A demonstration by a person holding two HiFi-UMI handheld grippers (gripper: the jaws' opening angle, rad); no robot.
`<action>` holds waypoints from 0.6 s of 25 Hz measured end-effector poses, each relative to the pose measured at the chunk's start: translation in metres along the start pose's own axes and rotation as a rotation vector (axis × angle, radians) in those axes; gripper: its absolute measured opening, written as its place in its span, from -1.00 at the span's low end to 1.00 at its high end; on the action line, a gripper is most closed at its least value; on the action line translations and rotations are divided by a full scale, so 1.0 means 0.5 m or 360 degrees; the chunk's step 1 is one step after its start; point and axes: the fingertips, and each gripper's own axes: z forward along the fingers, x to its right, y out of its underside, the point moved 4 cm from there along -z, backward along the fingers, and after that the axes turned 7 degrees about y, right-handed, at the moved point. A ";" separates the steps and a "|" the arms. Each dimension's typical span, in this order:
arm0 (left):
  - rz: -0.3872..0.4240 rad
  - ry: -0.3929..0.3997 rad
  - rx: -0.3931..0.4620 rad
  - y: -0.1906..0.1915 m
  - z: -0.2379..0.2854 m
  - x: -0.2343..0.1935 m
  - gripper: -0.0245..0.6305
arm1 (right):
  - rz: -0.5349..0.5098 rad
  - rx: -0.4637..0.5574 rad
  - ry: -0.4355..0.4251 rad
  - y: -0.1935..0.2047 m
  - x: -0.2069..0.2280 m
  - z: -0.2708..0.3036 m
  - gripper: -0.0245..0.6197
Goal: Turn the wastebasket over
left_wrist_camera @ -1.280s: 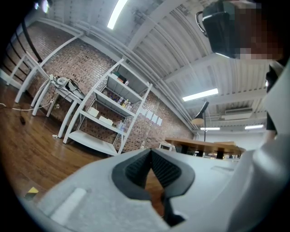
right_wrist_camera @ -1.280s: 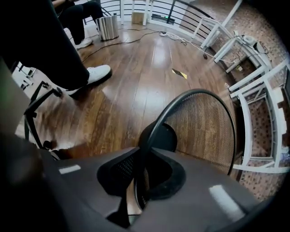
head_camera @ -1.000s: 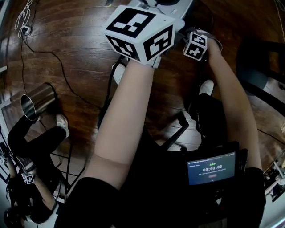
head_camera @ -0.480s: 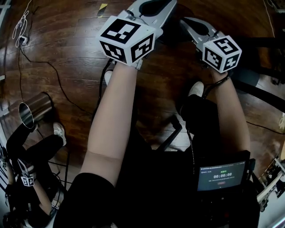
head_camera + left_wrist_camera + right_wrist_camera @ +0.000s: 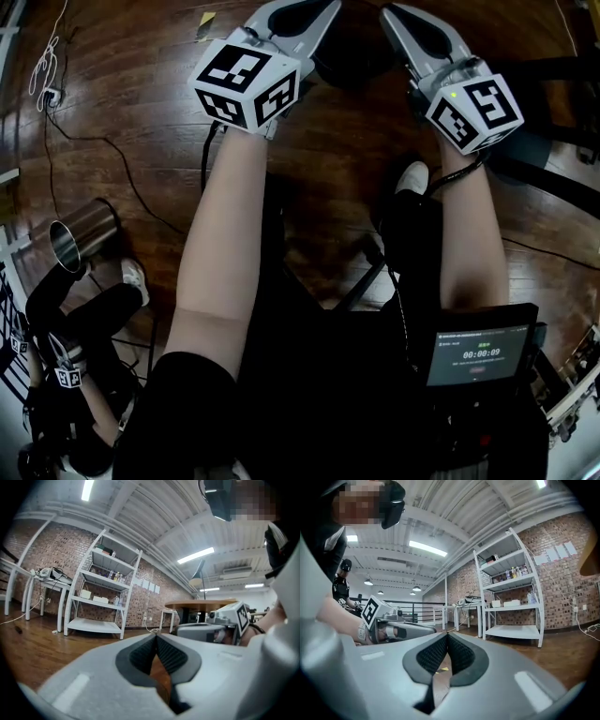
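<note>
The wastebasket (image 5: 80, 239), a shiny steel can, stands on the wooden floor at the far left of the head view with its open mouth showing. Neither gripper is near it. My left gripper (image 5: 317, 9) and right gripper (image 5: 397, 13) are held up side by side at the top of that view, pointing level. In the left gripper view the left gripper (image 5: 156, 635) is shut with nothing between its dark pads. In the right gripper view the right gripper (image 5: 446, 633) is likewise shut and empty. Each sees the other: the right gripper (image 5: 220, 620), the left gripper (image 5: 396, 625).
Another person in black (image 5: 70, 328) crouches right beside the can. Black cables (image 5: 103, 150) trail over the floor. A chair base (image 5: 553, 103) lies at right. A timer screen (image 5: 480, 354) hangs at my waist. A white shelf rack (image 5: 101, 595) and tables (image 5: 44, 581) stand by the brick wall.
My right gripper has risen and rolled, coming up level beside the left one. The left gripper drifted a little left. The can has slid lower in the view.
</note>
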 end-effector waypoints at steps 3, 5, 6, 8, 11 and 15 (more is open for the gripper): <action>-0.0007 0.0011 -0.0007 0.003 0.025 0.000 -0.92 | -0.0001 0.0023 -0.0022 0.000 0.013 0.008 -0.89; 0.0007 0.0035 -0.0027 0.008 0.038 0.007 -0.92 | 0.0000 0.0022 -0.0029 0.006 0.018 0.011 -0.89; 0.0018 0.0044 -0.0040 0.010 0.041 0.011 -0.92 | 0.0007 0.0024 -0.0033 0.009 0.019 0.013 -0.89; 0.0031 0.0049 -0.0059 0.017 0.046 0.014 -0.92 | 0.0029 0.0027 -0.0034 0.013 0.022 0.014 -0.89; 0.0017 0.0050 -0.0062 0.026 0.060 0.014 -0.92 | 0.0048 0.0023 -0.0023 0.018 0.036 0.011 -0.89; 0.0024 0.0068 -0.0080 0.032 0.075 0.020 -0.92 | 0.0050 0.0021 -0.0020 0.023 0.042 0.009 -0.89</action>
